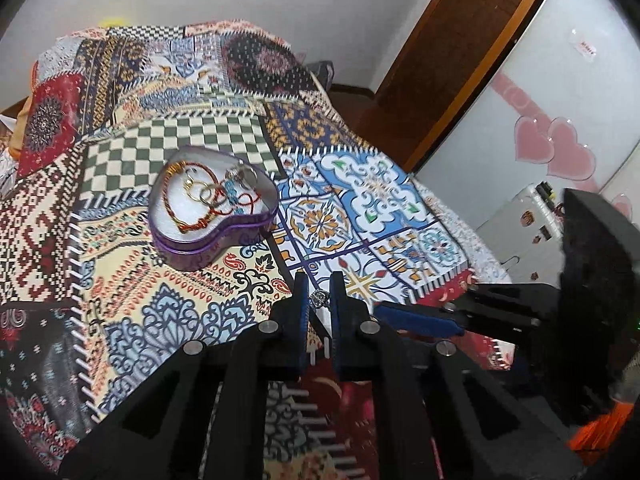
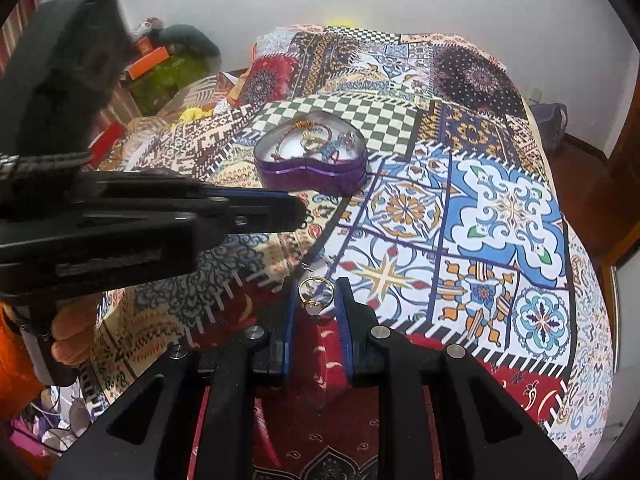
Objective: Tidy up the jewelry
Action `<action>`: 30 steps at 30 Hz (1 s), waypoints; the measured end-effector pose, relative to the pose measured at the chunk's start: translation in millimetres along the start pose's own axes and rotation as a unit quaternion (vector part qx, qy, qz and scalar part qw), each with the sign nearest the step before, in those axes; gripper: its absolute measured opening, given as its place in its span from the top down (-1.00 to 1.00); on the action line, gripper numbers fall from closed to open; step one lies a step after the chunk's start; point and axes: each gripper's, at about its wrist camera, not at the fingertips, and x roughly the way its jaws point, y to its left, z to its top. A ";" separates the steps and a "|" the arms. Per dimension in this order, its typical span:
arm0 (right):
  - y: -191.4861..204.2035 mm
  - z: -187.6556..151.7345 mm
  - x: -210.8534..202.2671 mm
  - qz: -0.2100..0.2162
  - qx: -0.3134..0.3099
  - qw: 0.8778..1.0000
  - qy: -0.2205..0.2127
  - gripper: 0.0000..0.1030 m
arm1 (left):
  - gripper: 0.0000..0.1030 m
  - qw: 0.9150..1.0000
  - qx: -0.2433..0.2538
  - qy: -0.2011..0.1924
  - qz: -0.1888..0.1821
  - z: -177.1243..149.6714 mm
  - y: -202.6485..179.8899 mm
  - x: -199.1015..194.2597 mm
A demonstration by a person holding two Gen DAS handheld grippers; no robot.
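A purple heart-shaped tin (image 1: pixel 212 240) stands open on the patterned bedspread, holding a red cord bracelet, gold rings and other pieces; the right wrist view shows the tin (image 2: pixel 312 172) further back. My left gripper (image 1: pixel 319 298) is shut on a small silver ornamented piece (image 1: pixel 320 299), lifted above the cloth in front of the tin. From the left of the right wrist view the left gripper (image 2: pixel 298 210) reaches in. My right gripper (image 2: pixel 318 300) is shut on a gold ring with a pale stone (image 2: pixel 314 294), near the bed's front part. Its blue-padded finger (image 1: pixel 420 318) lies right of the left one.
A patchwork bedspread (image 1: pixel 360 208) covers the bed. A wooden door frame (image 1: pixel 452 64) and a white cupboard with pink hearts (image 1: pixel 560 148) stand to the right. Clutter and boxes (image 2: pixel 160 68) lie beside the bed on the left. A hand (image 2: pixel 74 340) holds the left gripper.
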 end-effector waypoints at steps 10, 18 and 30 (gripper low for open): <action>18.7 15.4 -4.8 0.002 -0.012 1.000 -0.022 0.68 | 0.84 0.999 0.009 -0.036 0.004 -3.9 5.0 -41.0; 33.2 33.3 -9.3 0.013 -0.025 0.999 -0.044 0.68 | 0.84 0.998 -0.017 -0.046 0.028 -6.1 34.0 -48.2; 24.9 57.7 6.5 -0.001 -0.022 0.998 -0.051 0.68 | 0.84 0.994 -0.013 -0.085 0.066 15.0 51.7 -55.9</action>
